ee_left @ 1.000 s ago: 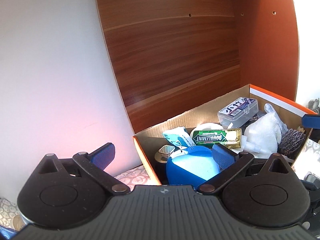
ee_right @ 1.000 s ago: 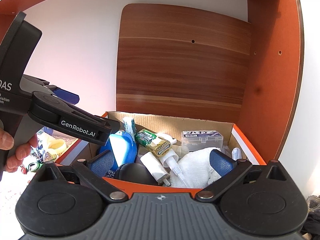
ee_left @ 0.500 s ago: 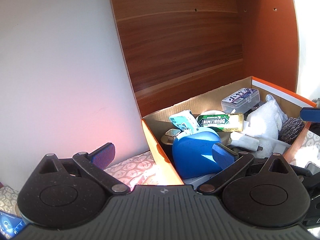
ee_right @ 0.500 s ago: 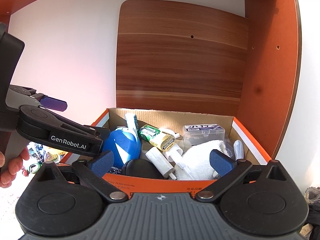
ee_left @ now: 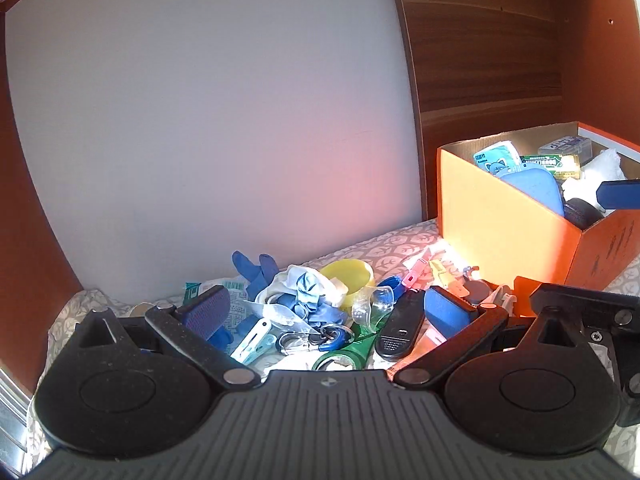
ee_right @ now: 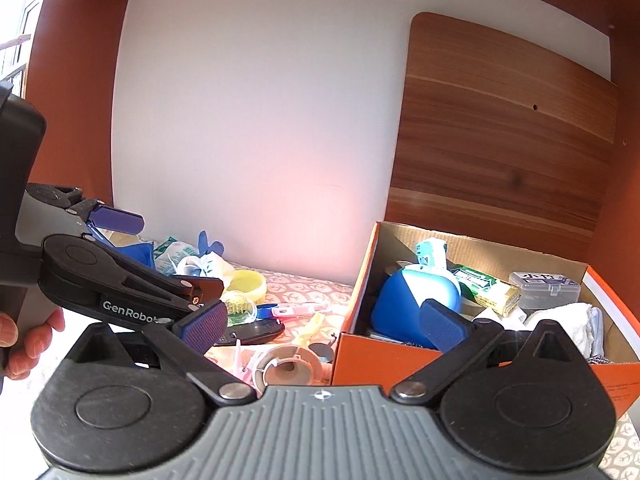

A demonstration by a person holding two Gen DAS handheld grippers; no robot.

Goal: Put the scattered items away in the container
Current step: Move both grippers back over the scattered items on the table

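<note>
Targeting: black remote [ee_left: 401, 324] in the near pile, left of orange box [ee_left: 500, 228]
Left gripper [ee_left: 326, 308]: jaws wide, empty
Right gripper [ee_right: 320, 322]: jaws wide, empty
Tip: straddle its narrow sides, lower squarely

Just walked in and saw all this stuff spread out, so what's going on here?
A person is tidying clutter into an orange box, holding a gripper in each hand. The box already holds a blue case, a gum pack and a white towel. Both the left gripper and the right gripper are open and holding nothing. The left one points at the remaining pile: a black remote, yellow tape roll, keys and clothespins.
</note>
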